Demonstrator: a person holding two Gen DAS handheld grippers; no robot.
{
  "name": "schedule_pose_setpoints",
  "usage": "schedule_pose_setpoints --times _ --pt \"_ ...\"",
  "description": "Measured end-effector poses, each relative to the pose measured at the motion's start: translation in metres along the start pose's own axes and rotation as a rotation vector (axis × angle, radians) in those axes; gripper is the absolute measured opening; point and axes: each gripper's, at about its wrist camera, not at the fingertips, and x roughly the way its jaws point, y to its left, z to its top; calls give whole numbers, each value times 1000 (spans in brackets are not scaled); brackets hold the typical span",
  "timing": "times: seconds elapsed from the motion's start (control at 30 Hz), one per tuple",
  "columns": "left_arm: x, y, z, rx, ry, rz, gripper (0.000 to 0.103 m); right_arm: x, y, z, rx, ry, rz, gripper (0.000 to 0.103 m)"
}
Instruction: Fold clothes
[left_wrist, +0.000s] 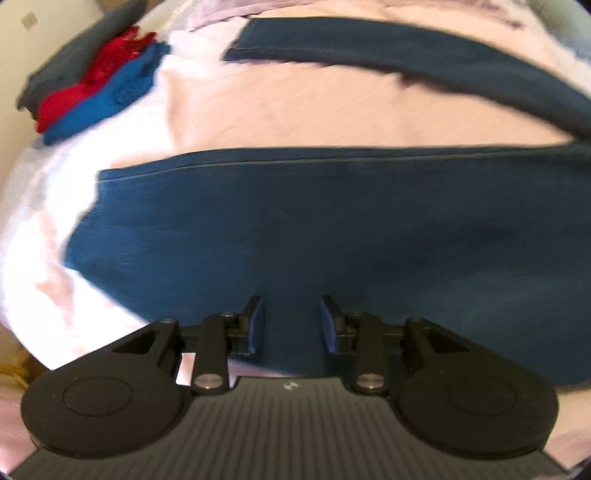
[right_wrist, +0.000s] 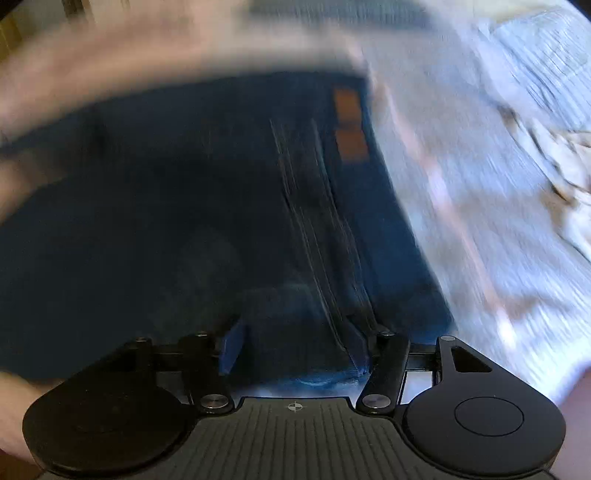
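the left gripper (left_wrist: 291, 321) is hovering over a pair of dark blue jeans (left_wrist: 295, 229) with its blue-padded fingers (left_wrist: 256, 325) standing apart and nothing between them. the jeans are lying spread on a pale pink bedsheet (left_wrist: 295, 107), one leg crossing right under the gripper and the other leg (left_wrist: 406, 55) angling toward the sheet's far edge, a strip of sheet showing between them. near the far left corner of the sheet a small pile of folded clothes (left_wrist: 92, 85) is sitting, dark grey, red and bright blue.

in the right wrist view, which is heavily blurred, the right gripper (right_wrist: 299, 347) is also spread wide above the jeans' seamed upper part, where an orange-brown patch (right_wrist: 349, 125) is showing near the waistband. rumpled pale bedding (right_wrist: 498, 166) is lying beside the jeans toward the right edge.
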Motion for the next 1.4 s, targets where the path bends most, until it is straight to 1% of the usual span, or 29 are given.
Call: schedule_pose_setpoints --times 0.03,0.07,0.1,0.13,0.17,0.23,0.33,0.37,0.4,0.43,0.47,0.5,0.53,0.57,0.6,0.63,0.7,0.73,0.8,0.87,0.93,1.07,1.13,1.23,1.33,1.4 --pt "3 9 -2 2 0 24 31 -3 3 -2 17 0 -37 57" --pt "6 17 -5 4 0 47 30 -13 7 1 44 -21 -52 57" --pt "9 26 -7 7 0 71 29 -24 12 6 65 -50 -60 57" --pt "6 31 -6 -4 -9 66 29 -34 19 10 69 -81 -42 57" --pt "1 29 -5 -15 -20 27 29 -42 30 14 48 -111 3 57" --pt "-9 21 -4 -35 -39 -67 29 -50 59 17 -31 -137 99 57" --pt "-20 -17 -16 20 -90 -240 30 -42 105 12 -143 -144 205 57" --pt "-21 -31 -21 48 -100 -276 30 -36 119 8 -173 -136 236 57" --pt "-21 -44 -27 79 -108 -305 32 -27 130 1 -207 -110 250 57" --pt "-17 -55 -34 130 -114 -284 31 -19 137 -6 -259 -86 221 58" --pt "-13 -66 -41 186 -120 -247 32 -14 137 -14 -308 -83 178 58" --pt "-5 -67 -49 223 -134 -191 34 -12 132 -21 -341 -89 144 58" --pt "4 -64 -57 254 -152 -129 42 -10 123 -26 -344 -89 116 58" --pt "12 -55 -62 237 -160 -101 44 -7 110 -29 -309 -75 97 59" --pt "14 -45 -61 206 -151 -100 45 -3 96 -30 -270 -54 76 65" --pt "16 -35 -60 175 -139 -104 45 -2 81 -31 -226 -40 81 76" --pt "12 -23 -52 142 -111 -54 43 -5 53 -29 -141 -27 143 76" --pt "8 -20 -49 124 -92 -32 39 -10 46 -29 -131 -26 160 75" --pt "-10 -21 -47 76 -57 -46 37 -23 45 -34 -141 -27 157 75" --pt "-35 -23 -48 39 -29 -70 37 -45 46 -39 -134 -47 163 75" --pt "-65 -29 -51 32 -15 -95 37 -62 41 -47 -91 -57 208 76" --pt "-135 -38 -69 20 6 -126 37 -112 34 -64 20 -26 308 76" --pt "-164 -35 -78 3 9 -147 37 -136 32 -66 37 -32 330 76" --pt "-208 -31 -94 -1 -16 -154 37 -175 28 -70 35 -75 340 76" --pt "-247 -23 -106 -7 -67 -142 37 -209 18 -78 29 -121 335 76" --pt "-267 -17 -109 -14 -95 -148 37 -228 11 -84 40 -141 338 76"
